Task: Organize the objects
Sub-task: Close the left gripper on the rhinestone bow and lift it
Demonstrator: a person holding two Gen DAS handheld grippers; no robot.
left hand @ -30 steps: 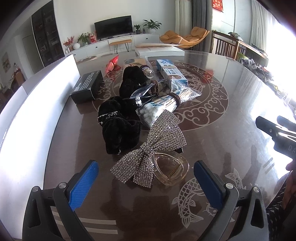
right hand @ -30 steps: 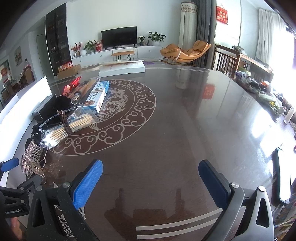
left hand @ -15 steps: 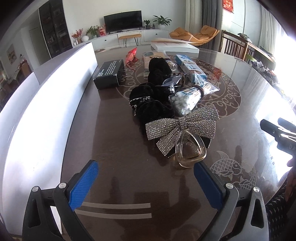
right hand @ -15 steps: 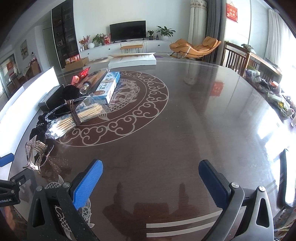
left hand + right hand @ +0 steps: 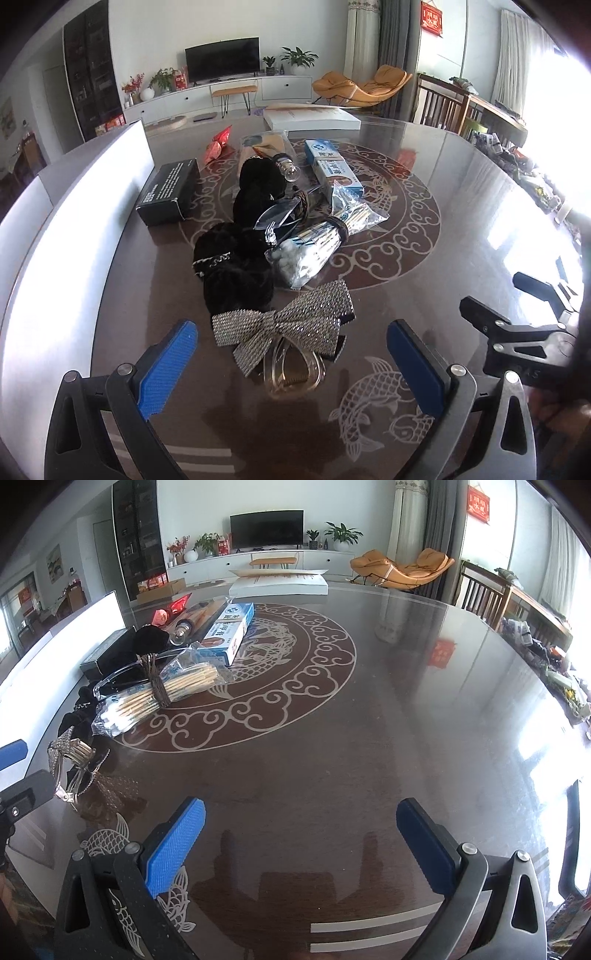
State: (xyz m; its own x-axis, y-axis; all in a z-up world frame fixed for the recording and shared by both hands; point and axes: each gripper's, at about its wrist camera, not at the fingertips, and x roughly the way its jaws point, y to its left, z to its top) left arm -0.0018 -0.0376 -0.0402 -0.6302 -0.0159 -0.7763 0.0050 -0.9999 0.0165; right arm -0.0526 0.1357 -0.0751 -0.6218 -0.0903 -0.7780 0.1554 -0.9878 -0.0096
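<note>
Swinging back since half a second ago, my left gripper (image 5: pixel 291 363) is now framing the rhinestone bow (image 5: pixel 282 325) and clear claw clip (image 5: pixel 293 369), both lying on the table (image 5: pixel 424 258) between my wide-open, empty fingers. At twelve o'clock I am seeing two black scrunchies (image 5: pixel 236 269), one bag of cotton swabs (image 5: pixel 306 251), one blue box (image 5: pixel 334 170) and one black box (image 5: pixel 168 190). My right gripper (image 5: pixel 301 843) is hovering wide open over bare table, holding nothing.

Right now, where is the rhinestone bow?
In the left wrist view, the rhinestone bow lies low centre, between the open fingers, just before the black scrunchies, partly over a clear hair claw.
</note>
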